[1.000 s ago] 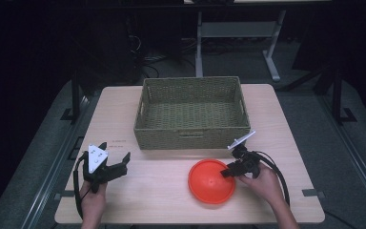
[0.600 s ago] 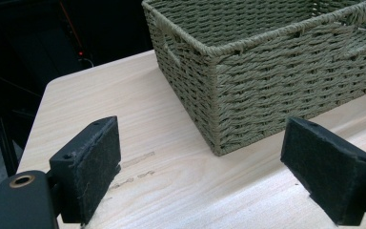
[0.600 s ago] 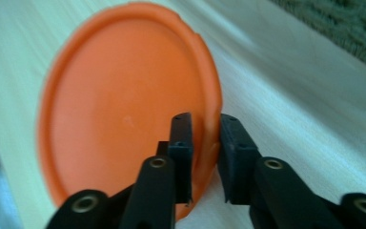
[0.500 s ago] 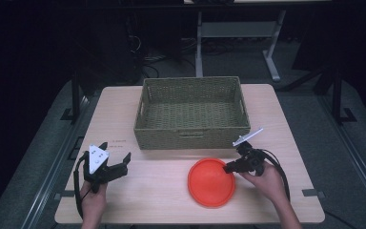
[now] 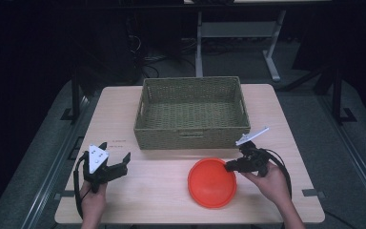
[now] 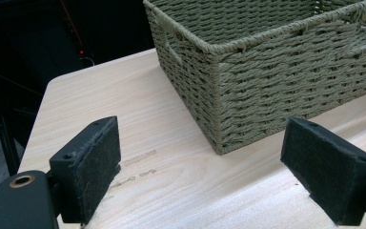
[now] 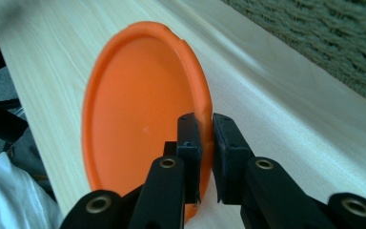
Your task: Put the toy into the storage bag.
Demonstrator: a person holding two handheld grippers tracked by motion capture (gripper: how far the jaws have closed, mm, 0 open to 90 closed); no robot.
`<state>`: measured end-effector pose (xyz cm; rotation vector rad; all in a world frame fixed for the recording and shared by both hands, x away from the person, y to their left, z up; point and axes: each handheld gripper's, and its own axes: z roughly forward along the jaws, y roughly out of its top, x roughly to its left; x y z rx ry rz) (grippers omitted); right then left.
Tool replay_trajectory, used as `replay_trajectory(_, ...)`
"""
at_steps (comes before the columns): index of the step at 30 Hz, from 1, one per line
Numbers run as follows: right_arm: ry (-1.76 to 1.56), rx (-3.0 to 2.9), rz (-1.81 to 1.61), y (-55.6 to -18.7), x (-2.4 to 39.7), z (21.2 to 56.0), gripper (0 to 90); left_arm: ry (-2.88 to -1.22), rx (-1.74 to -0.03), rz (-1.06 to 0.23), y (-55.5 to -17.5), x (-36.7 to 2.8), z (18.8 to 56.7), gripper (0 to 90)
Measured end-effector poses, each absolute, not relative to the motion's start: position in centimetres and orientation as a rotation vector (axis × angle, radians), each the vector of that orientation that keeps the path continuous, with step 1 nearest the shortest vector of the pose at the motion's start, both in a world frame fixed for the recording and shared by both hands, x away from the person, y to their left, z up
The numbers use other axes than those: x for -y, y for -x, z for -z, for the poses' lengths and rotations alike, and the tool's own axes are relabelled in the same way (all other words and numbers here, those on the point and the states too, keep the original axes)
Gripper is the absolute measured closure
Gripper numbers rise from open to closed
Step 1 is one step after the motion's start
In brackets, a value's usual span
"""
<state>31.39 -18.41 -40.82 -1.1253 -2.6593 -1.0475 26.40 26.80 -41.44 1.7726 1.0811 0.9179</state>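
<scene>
right gripper (image 7: 205, 138) pinches orange plate (image 5: 211, 182) by its right rim, likely to lift toward far basket (image 5: 190, 138); left gripper (image 5: 116, 168) wide open, empty

Table (image 5: 171, 191) brightly lit from above, surroundings dark; high view soft, gripper views sharp, mild sheen on wood.

No legible text, label, brand or number anywhere; only faint, unreadable dark marks on the table (image 6: 138, 160), just left of the woven basket (image 6: 276, 71), too blurred to make out
</scene>
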Motion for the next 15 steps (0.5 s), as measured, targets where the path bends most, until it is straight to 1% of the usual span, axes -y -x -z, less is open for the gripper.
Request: replay_trajectory(15,1.155,2.7,1.094,-31.0,19.4,37.4,82.3,-1.771,-1.086,-0.919,-26.4,-26.9,41.4,12.8)
